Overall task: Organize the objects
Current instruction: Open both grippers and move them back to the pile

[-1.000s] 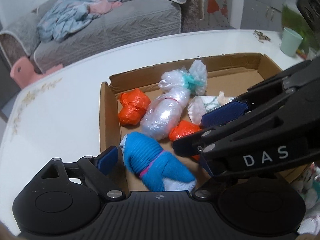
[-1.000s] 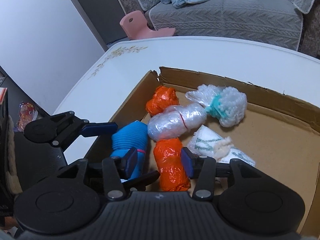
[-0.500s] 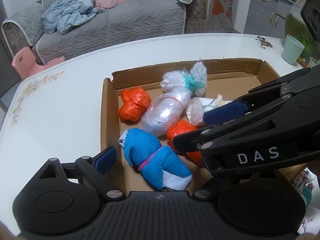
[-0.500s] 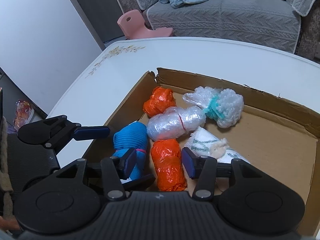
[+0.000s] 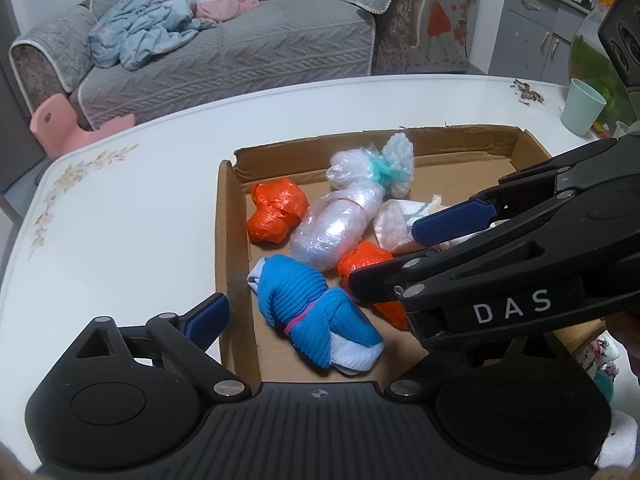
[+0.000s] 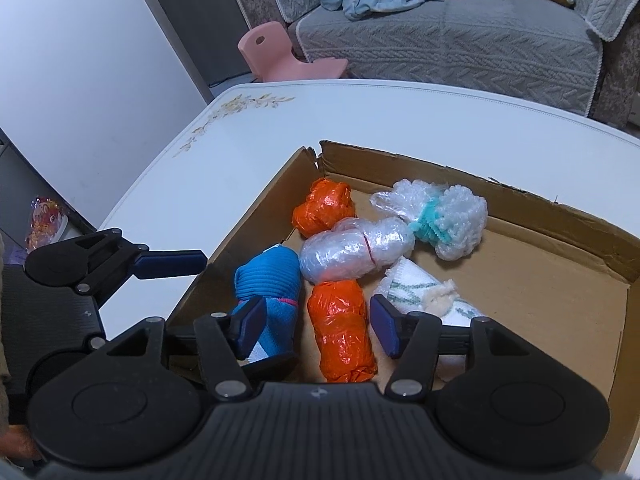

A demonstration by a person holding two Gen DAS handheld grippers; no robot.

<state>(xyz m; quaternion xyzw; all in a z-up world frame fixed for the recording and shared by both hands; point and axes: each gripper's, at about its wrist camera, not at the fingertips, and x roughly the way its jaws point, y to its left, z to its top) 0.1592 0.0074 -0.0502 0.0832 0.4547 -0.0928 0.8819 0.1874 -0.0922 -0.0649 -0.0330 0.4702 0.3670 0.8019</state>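
A shallow cardboard box point(image 5: 232, 216) point(image 6: 520, 208) on the white table holds several bundles: a blue sock roll point(image 5: 312, 312) point(image 6: 272, 276), two orange bag bundles point(image 5: 276, 212) point(image 6: 342, 328), a clear bubble-wrap roll point(image 5: 340, 228) point(image 6: 352, 254), a bubble-wrap bundle tied in teal point(image 5: 384, 168) point(image 6: 440, 220), and a white sock point(image 6: 420, 296). My right gripper point(image 6: 320, 324) is open, its jaws either side of the near orange bundle, not touching. My left gripper point(image 5: 320, 312) is open over the box's near left corner, above the blue roll; the right gripper point(image 5: 480, 272) hides its right finger.
A mint cup point(image 5: 582, 106) stands at the table's far right. A grey sofa point(image 5: 240, 40) with blue clothes and a pink stool point(image 5: 68, 124) lie beyond the table. Small patterned items point(image 5: 604, 360) sit right of the box.
Both grippers have drawn back and up a little from the box. The bundles have not moved. Both stay open.
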